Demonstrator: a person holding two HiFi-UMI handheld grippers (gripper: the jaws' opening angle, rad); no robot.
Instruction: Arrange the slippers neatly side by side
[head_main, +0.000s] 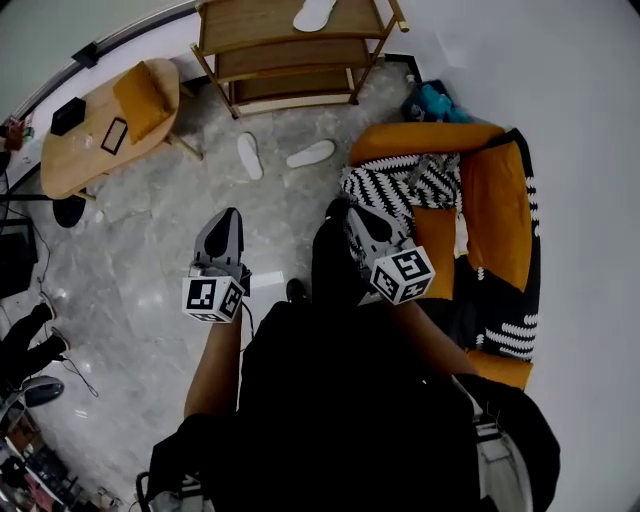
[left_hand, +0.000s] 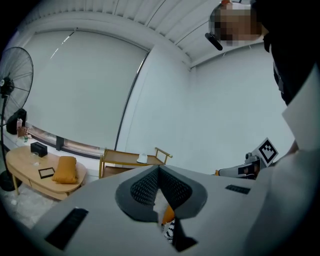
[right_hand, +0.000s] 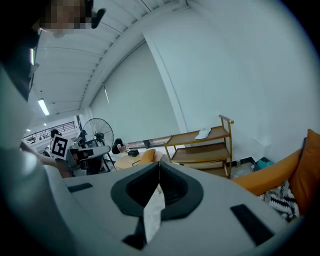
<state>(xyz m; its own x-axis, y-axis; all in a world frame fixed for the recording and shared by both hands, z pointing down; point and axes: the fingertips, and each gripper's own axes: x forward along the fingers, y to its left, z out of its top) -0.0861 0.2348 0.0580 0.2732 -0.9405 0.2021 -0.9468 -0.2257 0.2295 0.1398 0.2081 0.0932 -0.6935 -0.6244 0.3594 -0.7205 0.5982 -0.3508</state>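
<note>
Left claw (left_hand: 159, 169) and right claw (right_hand: 159, 166) both closed, empty. White flat slipper (head_main: 249, 156) and second white slipper (head_main: 311, 154) lie apart on grey stone floor (head_main: 150, 250).

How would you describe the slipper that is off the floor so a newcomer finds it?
Find the wooden shelf rack against the wall. On its top tier lies a white slipper. It is the only raised one: the other two slippers lie on the floor below.
</note>
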